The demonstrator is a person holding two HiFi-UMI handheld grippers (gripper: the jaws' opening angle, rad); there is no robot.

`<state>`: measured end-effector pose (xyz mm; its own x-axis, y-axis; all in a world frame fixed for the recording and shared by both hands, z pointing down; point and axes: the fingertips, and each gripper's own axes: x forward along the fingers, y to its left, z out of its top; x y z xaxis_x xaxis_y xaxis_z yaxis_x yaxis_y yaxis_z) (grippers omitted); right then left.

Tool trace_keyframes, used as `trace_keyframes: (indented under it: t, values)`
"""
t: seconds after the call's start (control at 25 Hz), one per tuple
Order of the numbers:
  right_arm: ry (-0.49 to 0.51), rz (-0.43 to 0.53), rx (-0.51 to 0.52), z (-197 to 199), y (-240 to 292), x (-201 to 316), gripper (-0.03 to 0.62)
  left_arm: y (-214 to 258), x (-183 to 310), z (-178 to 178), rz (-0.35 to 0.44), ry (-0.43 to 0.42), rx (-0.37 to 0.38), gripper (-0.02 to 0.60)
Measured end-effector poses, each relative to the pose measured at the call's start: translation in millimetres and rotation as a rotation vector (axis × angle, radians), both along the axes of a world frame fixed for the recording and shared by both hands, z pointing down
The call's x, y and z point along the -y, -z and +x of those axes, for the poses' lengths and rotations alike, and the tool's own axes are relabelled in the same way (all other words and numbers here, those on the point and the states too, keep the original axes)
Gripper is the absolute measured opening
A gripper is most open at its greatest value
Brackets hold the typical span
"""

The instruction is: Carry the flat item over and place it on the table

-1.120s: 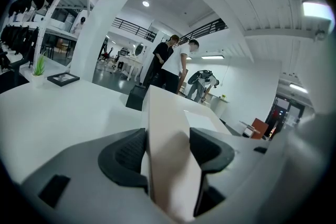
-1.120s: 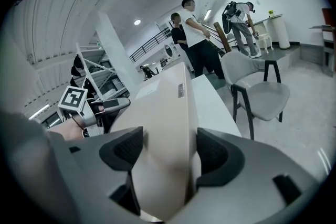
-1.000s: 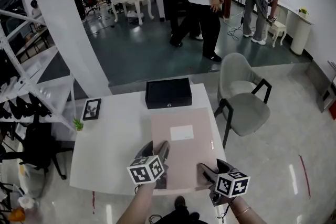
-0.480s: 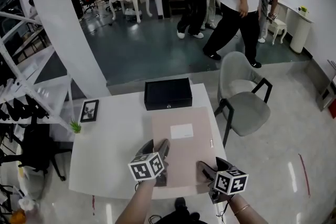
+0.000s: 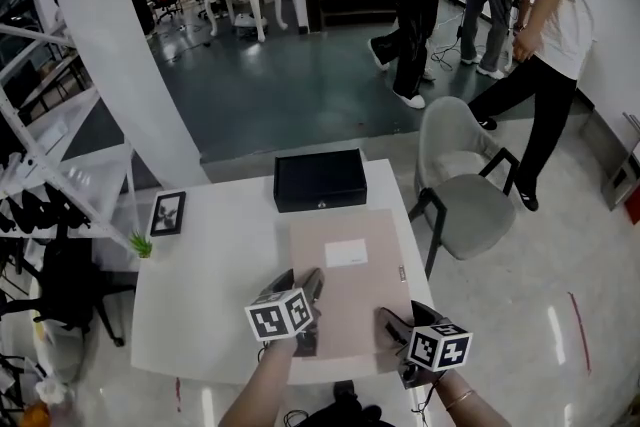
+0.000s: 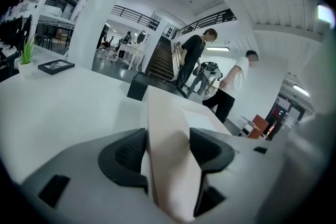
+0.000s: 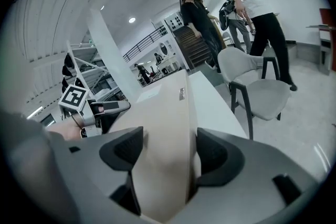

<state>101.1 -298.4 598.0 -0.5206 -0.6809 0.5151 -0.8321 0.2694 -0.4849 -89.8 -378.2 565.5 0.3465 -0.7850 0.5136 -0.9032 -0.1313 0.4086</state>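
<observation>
Head view: left hand-held gripper [image 5: 304,287] and right hand-held gripper [image 5: 391,323] clamped the flat item [image 5: 350,280] by its near edge; lowering it level onto the bench [image 5: 215,265] seemed best.

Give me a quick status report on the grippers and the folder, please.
Left gripper and right gripper both shut on the folder, near edge. Folder flat over the table. Black box beyond its far end.

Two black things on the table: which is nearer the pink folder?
The black box, just past the folder's far edge; the picture frame sits far left.
</observation>
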Motion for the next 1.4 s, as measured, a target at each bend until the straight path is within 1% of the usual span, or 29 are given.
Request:
trace_keyframes:
  t: [0.48,1.0,1.4]
  values:
    - [-0.028,-0.026,-0.009,-0.6,-8.2,6.1,0.316,-20.4,8.2,3.2,-0.088,-0.037,0.034,0.263]
    - [-0.041,-0.030,-0.023,0.4,-9.0,7.8,0.316,-26.3,12.1,5.2,-0.119,-0.044,0.060,0.264]
    - [-0.043,-0.036,-0.032,0.8,-9.1,8.0,0.321,-27.0,13.2,5.1,-0.127,-0.040,0.058,0.265]
